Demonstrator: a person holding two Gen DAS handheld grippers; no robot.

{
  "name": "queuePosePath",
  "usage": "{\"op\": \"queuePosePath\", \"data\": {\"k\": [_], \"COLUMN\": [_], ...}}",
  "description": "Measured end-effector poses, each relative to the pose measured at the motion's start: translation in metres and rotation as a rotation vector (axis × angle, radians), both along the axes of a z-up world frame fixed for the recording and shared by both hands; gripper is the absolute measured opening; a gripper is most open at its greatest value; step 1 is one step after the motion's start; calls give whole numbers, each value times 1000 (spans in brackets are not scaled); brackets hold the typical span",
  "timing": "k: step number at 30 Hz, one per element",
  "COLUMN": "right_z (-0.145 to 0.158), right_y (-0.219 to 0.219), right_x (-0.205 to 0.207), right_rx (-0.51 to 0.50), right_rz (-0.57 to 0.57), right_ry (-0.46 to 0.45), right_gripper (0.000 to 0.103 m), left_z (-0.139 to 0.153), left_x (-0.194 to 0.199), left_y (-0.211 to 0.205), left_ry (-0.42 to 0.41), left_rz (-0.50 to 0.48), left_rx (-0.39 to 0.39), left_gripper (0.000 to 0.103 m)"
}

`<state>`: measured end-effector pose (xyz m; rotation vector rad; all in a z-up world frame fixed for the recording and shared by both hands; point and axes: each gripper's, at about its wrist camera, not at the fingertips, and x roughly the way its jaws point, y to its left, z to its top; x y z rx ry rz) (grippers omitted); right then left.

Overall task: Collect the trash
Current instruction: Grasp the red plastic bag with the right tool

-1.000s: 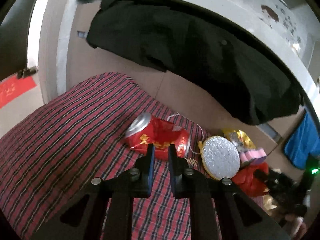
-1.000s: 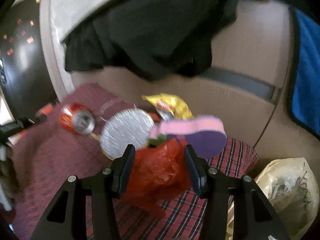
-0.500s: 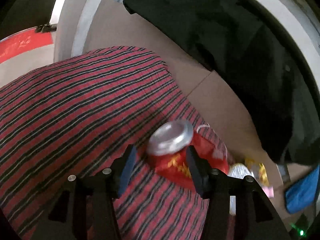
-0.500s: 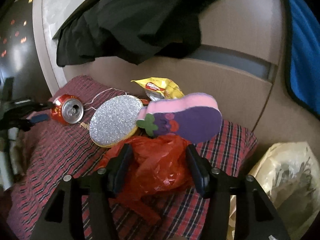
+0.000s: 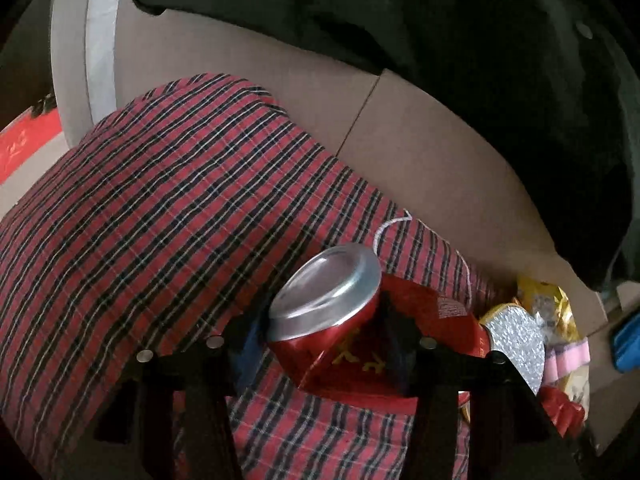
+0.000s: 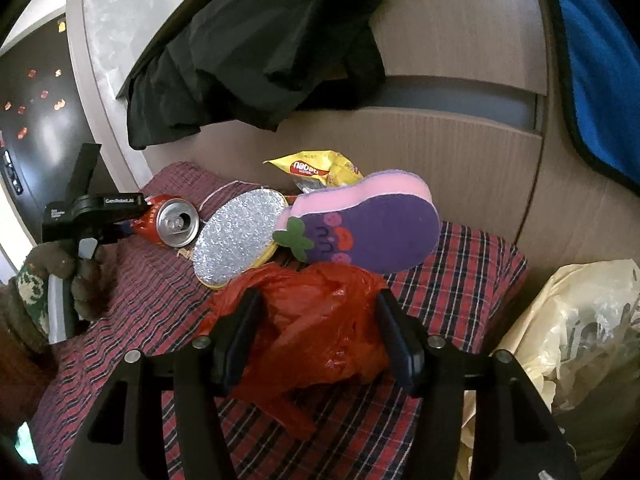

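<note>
Left gripper, jaws just narrowing after opening, straddles the can lying on the plaid cloth; I centre it before squeezing. Right gripper, jaws wide, brackets the red bag, pads not yet pressing.

Red-and-black plaid cloth covers the seat; black garment hangs over tan panelled wall; blue towel far right.
</note>
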<state>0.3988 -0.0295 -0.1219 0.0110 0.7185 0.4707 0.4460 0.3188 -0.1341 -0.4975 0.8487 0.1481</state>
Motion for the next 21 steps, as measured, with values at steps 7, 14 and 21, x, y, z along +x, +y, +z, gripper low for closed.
{"op": "queuePosePath", "data": {"k": [7, 14, 21], "right_z": [10, 33, 55], "right_y": [-3, 7, 17], "right_x": [-12, -31, -47], "right_rx": [21, 0, -32], "right_rz": [42, 87, 133], "right_ry": [-36, -100, -156], "right_gripper": [31, 9, 7], "left_z": [29, 63, 81], "left_x": [-58, -130, -169], "left_y": [-30, -65, -82], "left_ry": [-134, -251, -293], "left_rz": [3, -20, -56], "left_rx": [99, 191, 216], "left_gripper": [52, 52, 52]}}
